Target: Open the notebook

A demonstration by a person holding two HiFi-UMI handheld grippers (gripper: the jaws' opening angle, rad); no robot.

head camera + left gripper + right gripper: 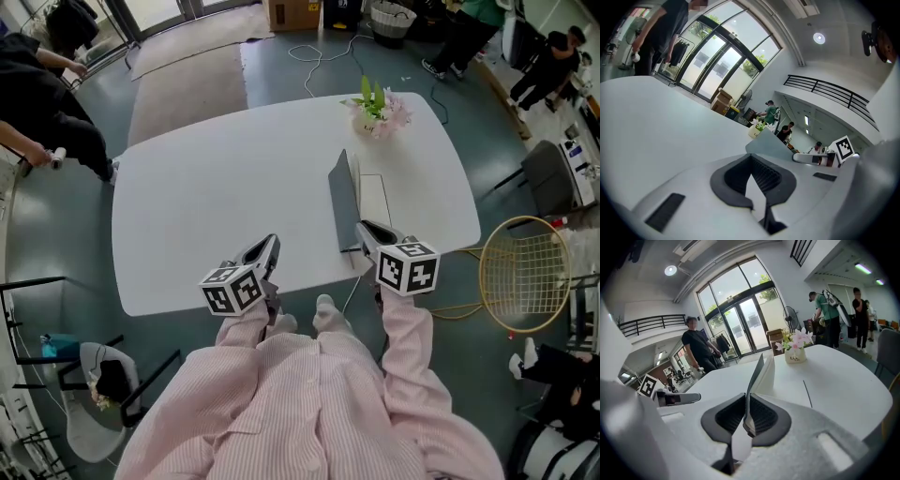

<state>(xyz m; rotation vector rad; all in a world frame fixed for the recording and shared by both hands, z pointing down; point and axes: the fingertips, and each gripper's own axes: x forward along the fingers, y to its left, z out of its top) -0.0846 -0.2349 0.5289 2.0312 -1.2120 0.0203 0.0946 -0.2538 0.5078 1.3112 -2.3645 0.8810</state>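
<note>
The notebook lies on the white table, right of the middle. Its grey cover stands lifted nearly upright over the white pages. My right gripper is shut on the cover's near edge; in the right gripper view the cover runs straight up between the dark pads, with the pages behind it. My left gripper hovers at the table's front edge, left of the notebook and apart from it. Its jaws meet at the tips with nothing between them. From there the raised cover and the right gripper show ahead.
A small pot of pink flowers stands at the table's far edge behind the notebook. A grey chair and a round yellow wire frame are off the right side. People stand at the far left and top right.
</note>
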